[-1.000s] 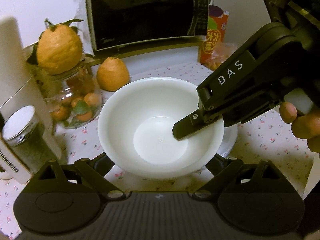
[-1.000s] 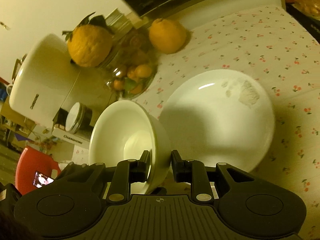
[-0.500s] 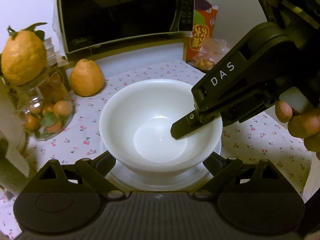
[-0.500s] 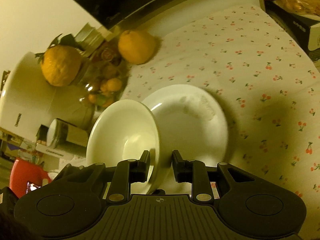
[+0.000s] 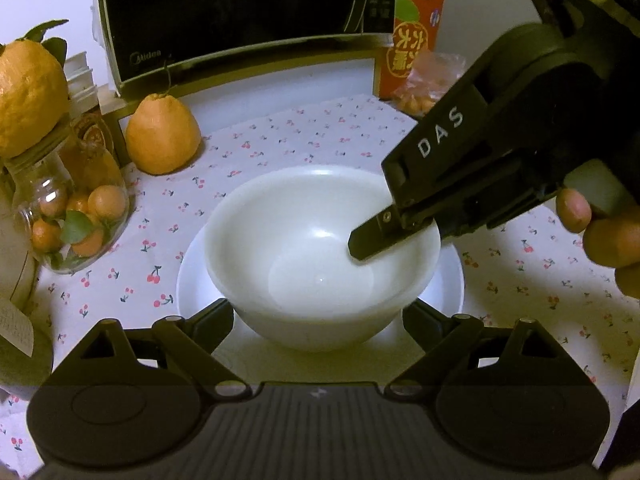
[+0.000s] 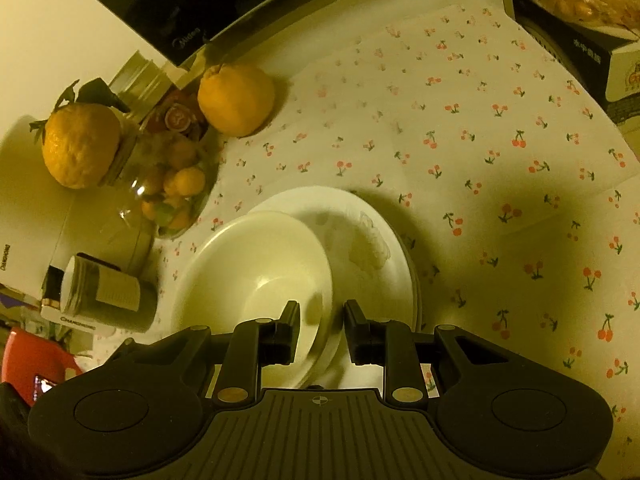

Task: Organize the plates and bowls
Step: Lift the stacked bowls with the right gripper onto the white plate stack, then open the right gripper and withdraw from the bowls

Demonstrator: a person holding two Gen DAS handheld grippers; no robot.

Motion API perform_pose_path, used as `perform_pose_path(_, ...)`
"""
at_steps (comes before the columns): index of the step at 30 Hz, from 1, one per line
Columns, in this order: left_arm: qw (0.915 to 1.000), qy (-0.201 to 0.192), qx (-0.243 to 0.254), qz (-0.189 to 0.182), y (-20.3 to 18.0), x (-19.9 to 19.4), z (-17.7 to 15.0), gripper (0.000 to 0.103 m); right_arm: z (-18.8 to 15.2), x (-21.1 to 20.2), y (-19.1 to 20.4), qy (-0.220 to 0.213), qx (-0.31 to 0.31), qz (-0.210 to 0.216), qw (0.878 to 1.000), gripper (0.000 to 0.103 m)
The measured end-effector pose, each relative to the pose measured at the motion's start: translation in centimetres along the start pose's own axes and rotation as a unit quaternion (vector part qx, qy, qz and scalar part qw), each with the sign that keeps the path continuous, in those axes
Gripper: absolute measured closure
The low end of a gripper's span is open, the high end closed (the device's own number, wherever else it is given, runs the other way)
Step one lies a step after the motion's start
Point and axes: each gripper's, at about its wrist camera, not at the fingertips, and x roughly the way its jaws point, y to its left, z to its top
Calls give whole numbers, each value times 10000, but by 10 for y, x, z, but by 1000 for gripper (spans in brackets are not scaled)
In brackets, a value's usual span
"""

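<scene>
Item: glossy white ceramic bowl (image 5: 320, 256), rigid, breakable, slick; we grip its rim in the right gripper (image 6: 322, 330). It hangs over, perhaps touching, the white round plate (image 6: 372, 240). Left gripper (image 5: 318, 316) open around its base.

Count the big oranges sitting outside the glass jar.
2: one big orange on the tablecloth by the microwave, another orange atop the glass jar. Others may be hidden.
</scene>
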Motion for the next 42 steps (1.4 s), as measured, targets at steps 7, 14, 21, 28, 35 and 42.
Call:
perform_pose_path(7,9999,82,20,98,4,7,0,17,2,-1,3,-188,-90,1,9998,78)
perform_pose_path(14,9999,114,-26,30,4,7,1,11,3,-4,1,-285,-37,32,9996,78)
perform_pose_path(21,9999,120,15,38,4,2,1,6,2,-10,-8,-268,255,149,9992,56)
perform_pose_path(28,9999,56,-123,21,9,-10,-2,5,3,-25,-16,-428,368,221,9982,48)
perform_pose_path(35,9996,-96,-261,75,15,-31,-7,4,-1,-44,-27,-695,354,162,9968,40)
perform_pose_path(42,9944,19,-1026,234,28,-48,-15,3,-10,-60,-41,-904,367,21,9952,33)
